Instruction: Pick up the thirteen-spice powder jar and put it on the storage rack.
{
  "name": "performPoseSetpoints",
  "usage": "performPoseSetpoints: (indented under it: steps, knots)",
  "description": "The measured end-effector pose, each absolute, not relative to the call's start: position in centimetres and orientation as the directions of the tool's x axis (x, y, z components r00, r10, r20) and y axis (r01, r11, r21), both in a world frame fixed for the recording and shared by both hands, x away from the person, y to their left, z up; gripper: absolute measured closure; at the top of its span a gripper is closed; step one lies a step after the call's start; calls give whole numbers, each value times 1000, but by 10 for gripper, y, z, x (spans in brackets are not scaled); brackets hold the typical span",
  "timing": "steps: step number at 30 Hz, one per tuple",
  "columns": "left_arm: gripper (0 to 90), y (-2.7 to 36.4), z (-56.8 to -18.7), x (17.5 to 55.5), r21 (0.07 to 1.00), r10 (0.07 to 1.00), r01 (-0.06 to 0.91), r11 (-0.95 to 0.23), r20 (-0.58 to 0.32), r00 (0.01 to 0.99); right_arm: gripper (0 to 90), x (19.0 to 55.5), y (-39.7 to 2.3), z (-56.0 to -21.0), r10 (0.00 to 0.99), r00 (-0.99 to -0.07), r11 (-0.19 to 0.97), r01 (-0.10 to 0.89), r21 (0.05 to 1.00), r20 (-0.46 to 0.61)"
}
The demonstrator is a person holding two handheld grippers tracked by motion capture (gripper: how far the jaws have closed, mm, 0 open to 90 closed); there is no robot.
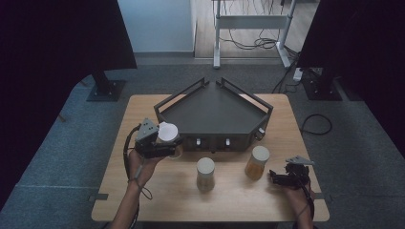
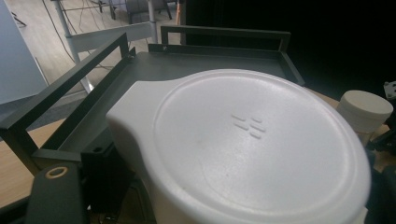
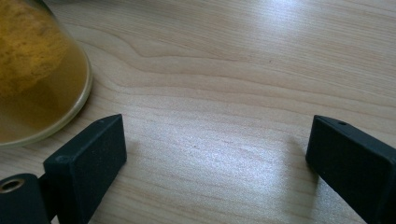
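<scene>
From above, the left gripper (image 1: 160, 145) hung at the left front corner of a dark tray (image 1: 212, 114) that stood on the wooden table (image 1: 162, 200), and its jaws were closed on a jar (image 1: 168, 136) with a white lid, held just beside the tray's front wall. Two more lidded jars stood on the table in front of the tray: a middle jar (image 1: 206, 174) with pale contents and a right jar (image 1: 257, 162) with orange-brown contents, a clear gap between them. The right gripper (image 1: 279, 180) rested low near the table's right front, just beside the right jar and pointing towards it, with nothing in it. In the left gripper view, the held jar's lid (image 2: 261, 144) lay close under the camera, round and white with a small stamped mark, tilted a little; one black jaw showed at lower left, pressed against the jar's side. Behind the lid the tray's flat floor and raised rails ran back, and another jar's lid showed at the right edge. In the right gripper view, the two jaws stood wide apart over bare wood, gripping nothing. The right jar's glass base sat at upper left, near the left jaw; whether it touched the jaw could not be told.
</scene>
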State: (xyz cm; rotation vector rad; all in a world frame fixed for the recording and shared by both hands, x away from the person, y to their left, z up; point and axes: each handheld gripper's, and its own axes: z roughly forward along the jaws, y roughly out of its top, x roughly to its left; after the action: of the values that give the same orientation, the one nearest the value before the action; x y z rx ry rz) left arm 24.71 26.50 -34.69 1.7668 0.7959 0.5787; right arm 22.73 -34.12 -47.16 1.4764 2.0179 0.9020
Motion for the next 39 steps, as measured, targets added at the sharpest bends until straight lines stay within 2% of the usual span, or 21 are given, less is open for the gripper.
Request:
performPoseSetpoints:
  steps: [39]
  knots:
    - [196,240,-330,288,953,772,207,-220,40,634,43,227,-341,-472,953,-303,200,638,744,4]
